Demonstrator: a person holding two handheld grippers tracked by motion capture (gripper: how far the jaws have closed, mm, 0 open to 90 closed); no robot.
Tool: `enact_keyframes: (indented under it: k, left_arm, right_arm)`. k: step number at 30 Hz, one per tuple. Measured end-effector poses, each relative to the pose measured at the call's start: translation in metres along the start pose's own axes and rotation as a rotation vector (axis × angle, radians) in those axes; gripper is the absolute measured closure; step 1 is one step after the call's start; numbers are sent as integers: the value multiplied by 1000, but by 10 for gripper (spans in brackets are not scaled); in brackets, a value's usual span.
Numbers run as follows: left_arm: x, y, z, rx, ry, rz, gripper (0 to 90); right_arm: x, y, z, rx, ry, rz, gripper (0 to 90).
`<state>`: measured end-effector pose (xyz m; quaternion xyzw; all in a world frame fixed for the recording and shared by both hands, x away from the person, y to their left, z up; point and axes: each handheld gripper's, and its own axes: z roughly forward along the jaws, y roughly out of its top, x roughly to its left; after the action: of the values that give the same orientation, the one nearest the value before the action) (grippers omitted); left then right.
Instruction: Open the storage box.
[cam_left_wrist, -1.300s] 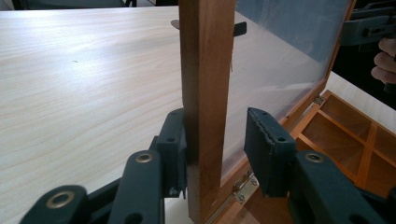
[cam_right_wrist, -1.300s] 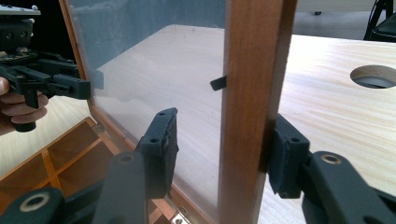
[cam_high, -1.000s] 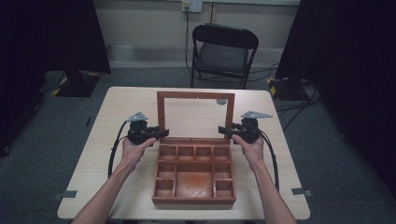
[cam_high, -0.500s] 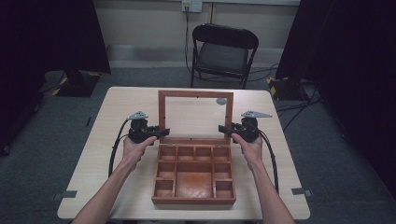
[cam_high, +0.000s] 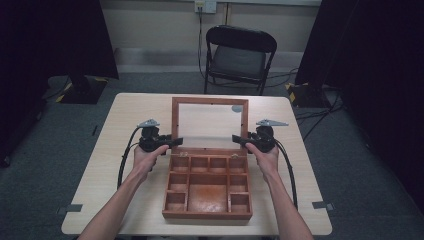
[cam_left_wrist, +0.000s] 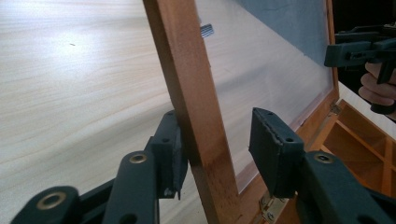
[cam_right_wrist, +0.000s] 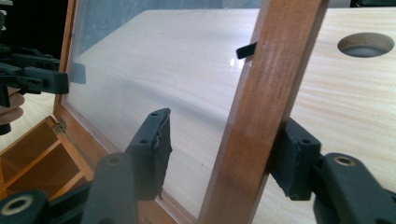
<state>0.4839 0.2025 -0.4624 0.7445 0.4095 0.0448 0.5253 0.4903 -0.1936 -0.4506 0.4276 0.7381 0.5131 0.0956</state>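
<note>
Currently the wooden box (cam_high: 207, 185) sits mid-table (cam_high: 125, 115), its glazed lid (cam_high: 209, 124) upright. Both claws have just been opening: the left claw (cam_left_wrist: 217, 144) and right claw (cam_right_wrist: 224, 154) each straddle a side rail, 1 pad touching, grip released. Withdraw both sideways, evenly, to avoid tipping it. Behind stands 1 black chair (cam_high: 240, 55) on grey floor.

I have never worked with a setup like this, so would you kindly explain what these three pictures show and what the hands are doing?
A person at a table holds a handheld two-jaw tool in each hand. The high view looks down from above; the other two ride on the tools. A wooden compartment box stands with its glazed lid upright. The left gripper and right gripper each straddle a side rail of the lid. Their jaws have just been opening: one pad meets the wood, the other stands clear, so nothing is clamped.
</note>
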Motion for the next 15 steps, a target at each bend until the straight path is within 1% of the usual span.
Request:
enact_keyframes:
  k: [1,3,6,7,8,10,11,12,15]
  left_arm:
    - [0,0,1,4,4,7,538]
    - [0,-1,3,10,5,2,518]
    - [0,-2,5,21,3,-3,488]
    - [0,-3,6,23,3,-11,470]
    - [0,-3,7,33,12,-8,444]
    - [1,-3,9,35,11,-24,401]
    - [2,-4,9,41,15,-32,396]
    - [3,-5,10,43,11,-36,395]
    - [6,-6,10,67,10,-33,380]
  right_arm:
    - [0,0,1,4,-5,-2,419]
    - [1,-1,3,12,-16,-2,396]
    - [0,-3,6,23,-19,0,370]
    - [0,-3,7,26,-19,5,361]
    - [-1,-4,8,29,-20,7,347]
    - [-2,-5,10,35,-24,19,321]
    - [-3,-6,11,42,-26,24,314]
    - [-4,-7,12,44,-25,28,301]
    - [-6,-9,16,59,-33,43,265]
